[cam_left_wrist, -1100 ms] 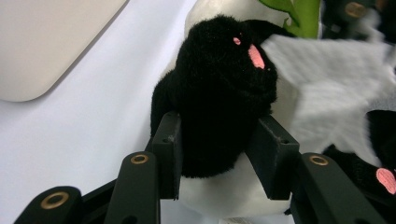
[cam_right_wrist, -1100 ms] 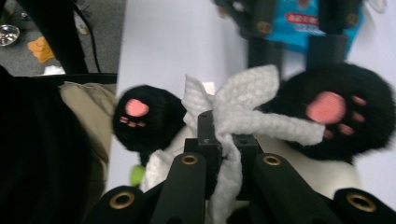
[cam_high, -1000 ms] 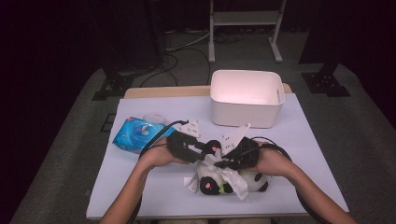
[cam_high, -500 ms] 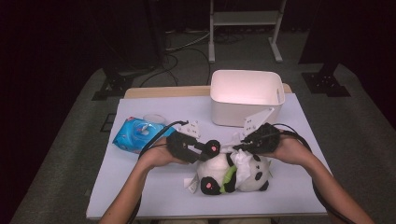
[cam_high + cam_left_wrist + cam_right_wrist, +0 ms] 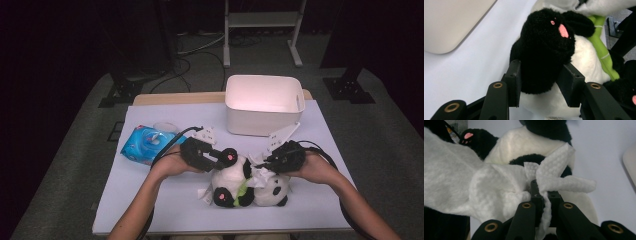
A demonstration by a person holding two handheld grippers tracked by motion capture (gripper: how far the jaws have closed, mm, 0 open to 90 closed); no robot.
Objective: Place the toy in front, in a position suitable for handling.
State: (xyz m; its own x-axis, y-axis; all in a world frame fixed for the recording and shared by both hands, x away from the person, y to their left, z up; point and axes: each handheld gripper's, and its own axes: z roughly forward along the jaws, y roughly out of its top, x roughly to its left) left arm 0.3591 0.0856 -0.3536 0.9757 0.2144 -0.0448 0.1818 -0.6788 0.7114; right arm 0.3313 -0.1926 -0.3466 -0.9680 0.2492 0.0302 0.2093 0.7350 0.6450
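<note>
White table (image 5: 150, 200): it is the biggest thing here, and my toy lies on its near part, in front of the white bin (image 5: 264, 104).
Blue pack: the wet wipes pack (image 5: 145, 144) lies on the left side, near my left hand.
Panda toy (image 5: 247, 185): it lies between my two hands. It looks soft, fluffy and light, so I think it will squash and flop. A leg or arm is a good place to grab it.
Left claw (image 5: 541, 85): it is closed on a black panda leg (image 5: 544, 50) and pinches the fur in.
Wipe (image 5: 554, 177): thin, bumpy and floppy. It could tear if I tug hard.
Right claw (image 5: 543, 192): it is pinched tight on the wipe, against the panda.
Change: a second ago my right hand was lower on the toy's middle; now it is over by the head end. My left hand stayed put.
</note>
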